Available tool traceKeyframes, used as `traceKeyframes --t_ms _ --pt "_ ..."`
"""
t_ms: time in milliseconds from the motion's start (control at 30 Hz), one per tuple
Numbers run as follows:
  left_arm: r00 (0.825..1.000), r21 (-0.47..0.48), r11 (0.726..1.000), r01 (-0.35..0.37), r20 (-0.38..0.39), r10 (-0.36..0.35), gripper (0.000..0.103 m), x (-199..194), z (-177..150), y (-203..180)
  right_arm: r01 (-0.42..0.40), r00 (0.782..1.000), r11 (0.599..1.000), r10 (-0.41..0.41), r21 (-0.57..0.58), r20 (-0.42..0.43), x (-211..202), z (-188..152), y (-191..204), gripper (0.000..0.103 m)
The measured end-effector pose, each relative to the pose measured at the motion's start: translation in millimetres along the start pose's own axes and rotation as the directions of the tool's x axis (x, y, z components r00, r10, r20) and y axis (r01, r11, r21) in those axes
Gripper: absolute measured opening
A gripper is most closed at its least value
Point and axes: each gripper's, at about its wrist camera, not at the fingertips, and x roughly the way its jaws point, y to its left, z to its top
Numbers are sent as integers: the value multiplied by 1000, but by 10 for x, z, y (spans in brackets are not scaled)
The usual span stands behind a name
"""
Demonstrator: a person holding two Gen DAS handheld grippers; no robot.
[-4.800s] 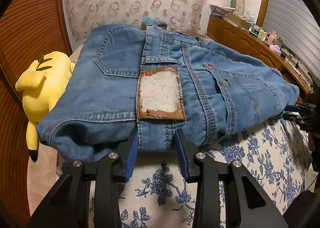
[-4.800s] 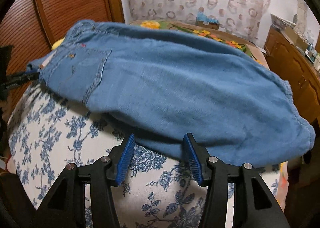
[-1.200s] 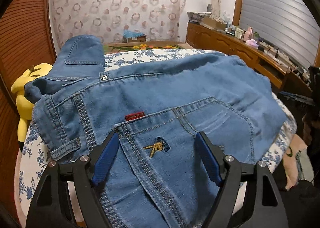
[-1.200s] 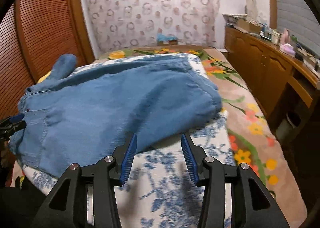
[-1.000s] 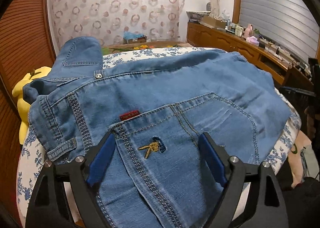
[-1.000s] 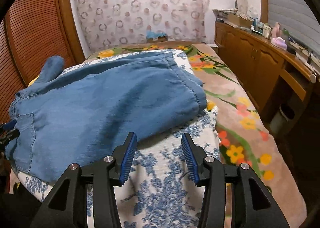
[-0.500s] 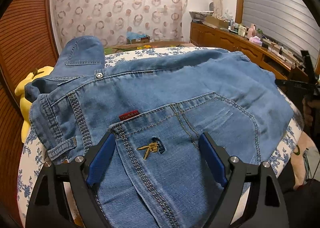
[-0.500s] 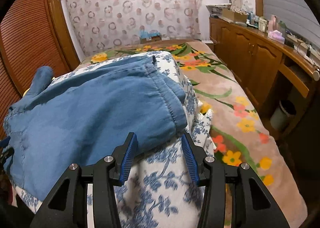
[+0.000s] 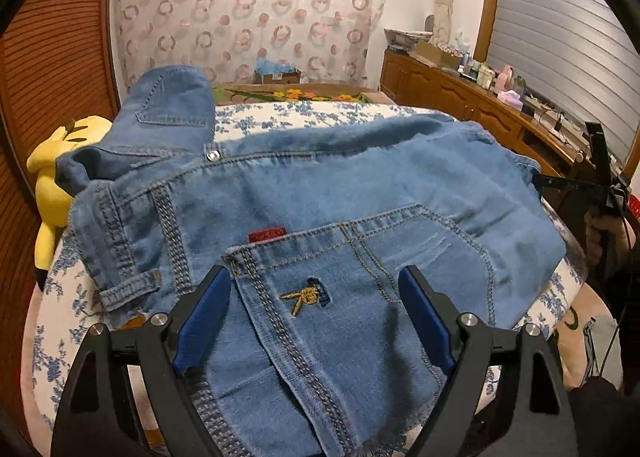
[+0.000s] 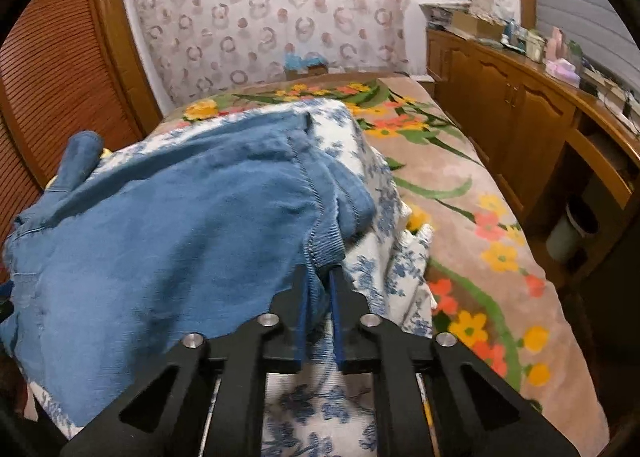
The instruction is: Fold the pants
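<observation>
Blue jeans [image 9: 320, 197] lie spread over a blue-flowered sheet [image 9: 312, 117], waistband and back pocket nearest the left wrist view. My left gripper [image 9: 314, 313] is open wide, its blue fingers resting either side of the embroidered back pocket without pinching it. In the right wrist view the leg end of the jeans [image 10: 180, 225] is bunched up, and my right gripper [image 10: 319, 289] is shut on the stitched hem edge. The right gripper [image 9: 600, 185] also shows at the far right of the left wrist view, held by a hand.
A yellow plush toy [image 9: 52, 177] lies by the louvred wooden doors [image 10: 60, 97] on the left. A flowered blanket [image 10: 460, 217] covers the bed to the right. A cluttered wooden sideboard [image 10: 520, 117] runs along the right wall, with a bin [image 10: 572, 233] under it.
The right gripper slid along to the leg hem and its jaws closed on the hem edge, lifting the fabric slightly. The left gripper stayed open over the back pocket.
</observation>
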Motion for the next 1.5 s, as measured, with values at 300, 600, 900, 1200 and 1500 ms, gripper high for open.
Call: traceKeyframes --t_ms 300,600,900,1200,1500 --pt "997 0 1000 -7 73 7 86 -298 101 49 -156 977 973 177 -168 120 -606 257 689 6" --pt "991 -39 999 -28 129 33 86 -541 153 292 -291 910 864 382 -410 161 -1195 494 1755 6" --pt "984 -79 995 -59 164 71 86 -759 125 531 -420 864 727 503 -543 6 -1257 530 2523 9" --pt "987 -81 995 -53 149 65 86 -689 90 542 -378 908 778 417 -502 -36 -957 550 2548 37" --pt "996 -26 1000 -1 87 3 86 -430 32 337 -328 941 835 328 -442 -80 -612 414 2554 43"
